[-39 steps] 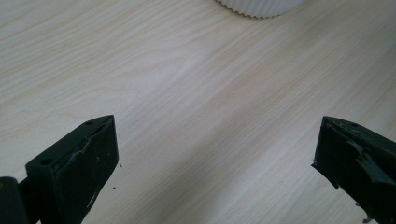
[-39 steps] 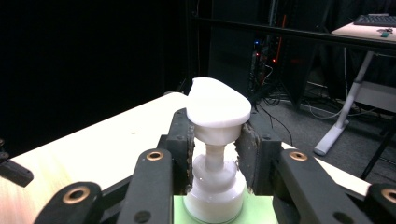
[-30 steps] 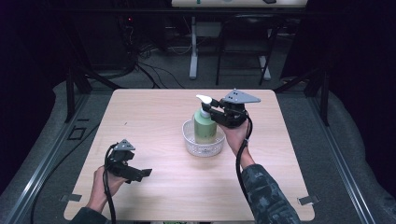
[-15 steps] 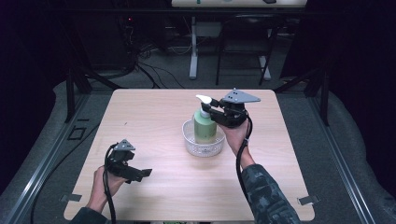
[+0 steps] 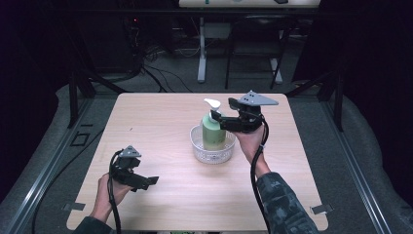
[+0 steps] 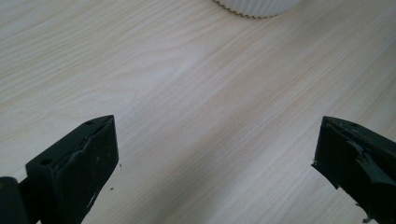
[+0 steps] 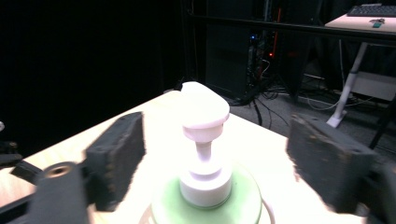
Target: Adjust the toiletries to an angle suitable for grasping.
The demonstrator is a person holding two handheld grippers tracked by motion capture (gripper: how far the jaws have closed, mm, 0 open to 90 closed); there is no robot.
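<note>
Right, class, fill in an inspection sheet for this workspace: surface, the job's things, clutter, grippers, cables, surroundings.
Surface: light wooden table, bare apart from the items below.
Job's things: green pump bottle with a white pump head, standing upright in a white ribbed bowl near the table's middle.
Clutter: nothing seen.
Grippers: right gripper has just been opening; its jaws stand either side of the pump neck without touching it. Left gripper is open over bare table at the near left, nothing between its jaws.
Cables: a black cable trails from each gripper toward the person.
Surroundings: dark room, black metal frame, a white desk leg and loose wires on the floor behind.
</note>
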